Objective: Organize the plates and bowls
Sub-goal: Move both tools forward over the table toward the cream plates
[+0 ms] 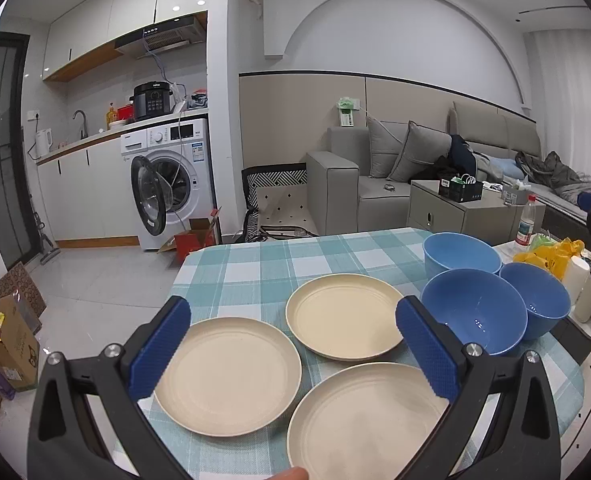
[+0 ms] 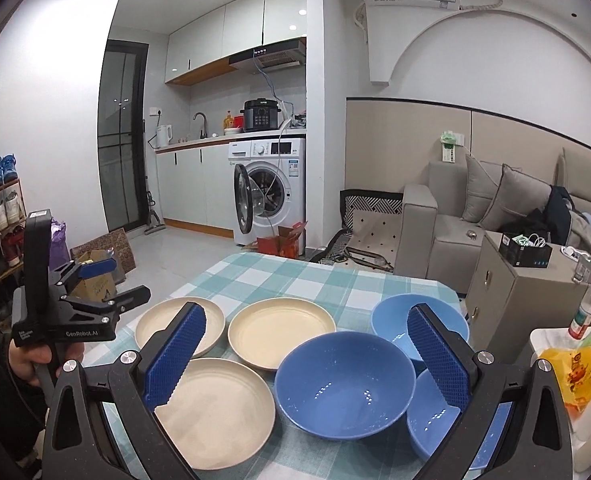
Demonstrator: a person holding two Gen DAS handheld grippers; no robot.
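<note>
Hovering wide open and empty, the right gripper [image 2: 305,360] sits nearest the middle blue bowl [image 2: 343,384]; the left gripper [image 1: 293,346], equally open, faces the cream plates [image 1: 227,376].

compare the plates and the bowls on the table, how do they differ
The plates are cream, the bowls blue. The plates are shallow and flat-bottomed, the bowls deep with steep walls. The plates cluster on the left of the checked cloth, the bowls on the right. Both are sets of three, upright, empty, unstacked, and neither gripper holds any.
</note>
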